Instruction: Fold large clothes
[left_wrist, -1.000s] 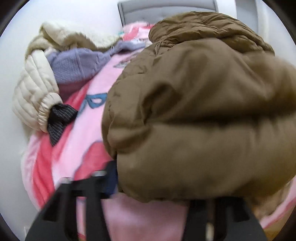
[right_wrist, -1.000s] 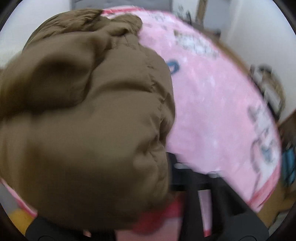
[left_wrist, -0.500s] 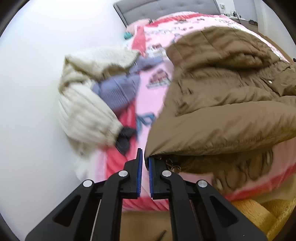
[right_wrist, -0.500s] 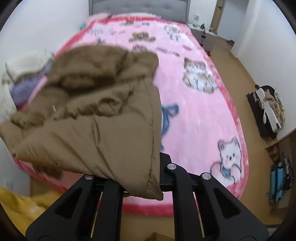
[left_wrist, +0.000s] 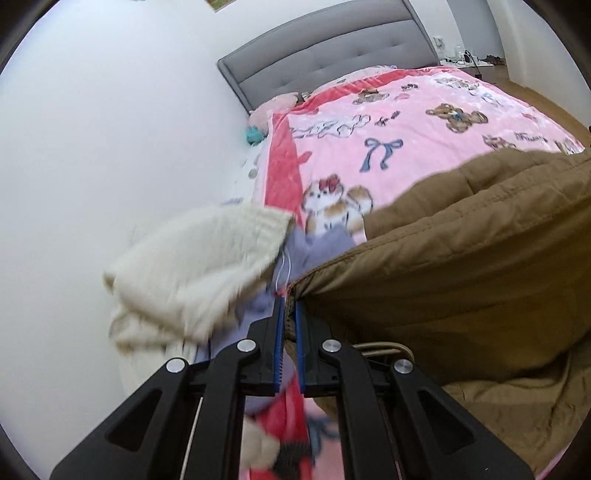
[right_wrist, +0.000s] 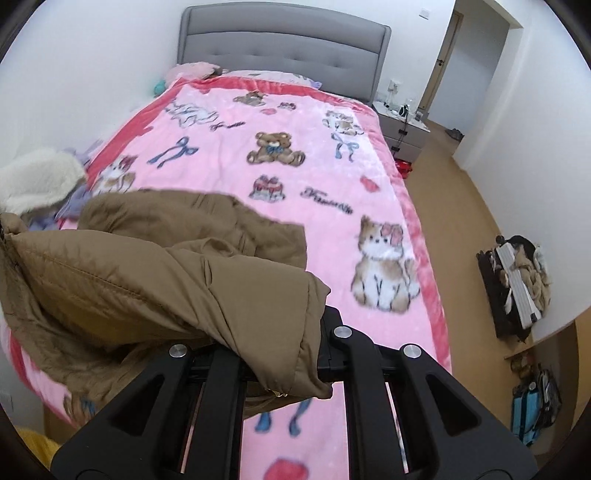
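Jaws of our left gripper (left_wrist: 289, 314) were clamped on the brown jacket (left_wrist: 461, 280) hem at lower centre. Our right gripper (right_wrist: 280, 354) pinched its other corner, jacket (right_wrist: 155, 280) filling the lower left above the pink blanket (right_wrist: 314, 177).

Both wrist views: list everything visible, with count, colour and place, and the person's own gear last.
puffer jacket: one, brown, lifted over the foot of the bed
blanket: one, pink with bears and bows, covering the bed
headboard: one, grey, padded, at the far wall
fleece garment: one, cream, at the bed's wall side
knit garment: one, lavender, beside the cream one
nightstand: one, grey, right of the headboard
bag: one, blue, against the right wall
left claw: one, black, shut on the jacket's edge
right claw: one, black, tips hidden under jacket fabric, shut on it
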